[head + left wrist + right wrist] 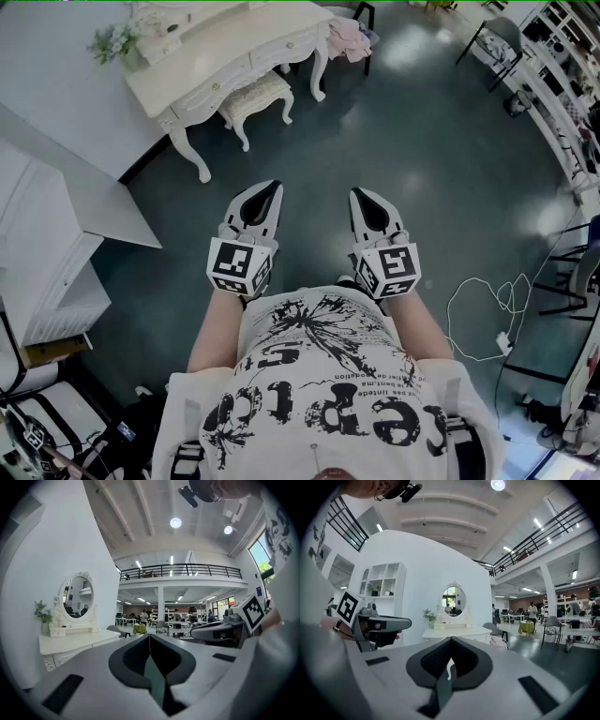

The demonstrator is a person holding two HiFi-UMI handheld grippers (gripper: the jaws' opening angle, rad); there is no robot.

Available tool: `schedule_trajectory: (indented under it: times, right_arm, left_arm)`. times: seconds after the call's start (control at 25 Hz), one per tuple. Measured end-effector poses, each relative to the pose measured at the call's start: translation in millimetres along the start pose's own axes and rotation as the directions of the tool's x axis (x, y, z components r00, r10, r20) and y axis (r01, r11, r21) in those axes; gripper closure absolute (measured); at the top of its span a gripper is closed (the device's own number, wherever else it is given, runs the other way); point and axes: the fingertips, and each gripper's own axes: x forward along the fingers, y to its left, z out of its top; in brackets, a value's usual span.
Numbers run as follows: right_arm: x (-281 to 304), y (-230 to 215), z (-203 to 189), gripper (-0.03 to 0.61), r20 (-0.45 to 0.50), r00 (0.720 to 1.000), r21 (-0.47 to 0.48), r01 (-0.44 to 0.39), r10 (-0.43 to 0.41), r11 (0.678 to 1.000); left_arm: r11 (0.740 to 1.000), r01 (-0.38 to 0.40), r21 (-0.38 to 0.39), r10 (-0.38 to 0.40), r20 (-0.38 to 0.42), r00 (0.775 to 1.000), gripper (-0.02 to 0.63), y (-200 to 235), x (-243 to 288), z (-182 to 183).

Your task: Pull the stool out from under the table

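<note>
Stool (255, 96) farthest off, beyond both grippers. Nearest, held side by side above the dark floor (422, 159): left gripper (270, 187), jaws pressed together on nothing; right gripper (362, 193), likewise closed and empty. Farther ahead, up and to the left: white dressing table (239, 47) against the wall, oval mirror (453, 597) on top. Tucked under that table, between its curved legs: the cushioned stool, well apart from both grippers.

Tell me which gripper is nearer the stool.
Left. The left gripper is nearly in line with the stool, well short; the right gripper is offset rightward, farther away.
</note>
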Motion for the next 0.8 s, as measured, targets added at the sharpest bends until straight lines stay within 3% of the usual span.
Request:
schedule_trajectory:
  times: [0.52, 0.8]
  right_arm:
    - [12.4, -3.6, -11.2, 0.562, -0.063, 0.997, 0.039, 0.036, -0.033, 0.999]
    - [7.8, -35.4, -32.2, 0.561, -0.072, 0.997, 0.085, 0.038, -0.032, 0.996]
  left_arm:
    - [1.0, -0.007, -0.017, 0.007, -0.001, 1.0, 0.592, 15.2, 2.2, 1.0]
    - [0.999, -0.031, -0.033, 0.03, -0.029, 0.999, 0.592, -1.0, 21.4, -18.5]
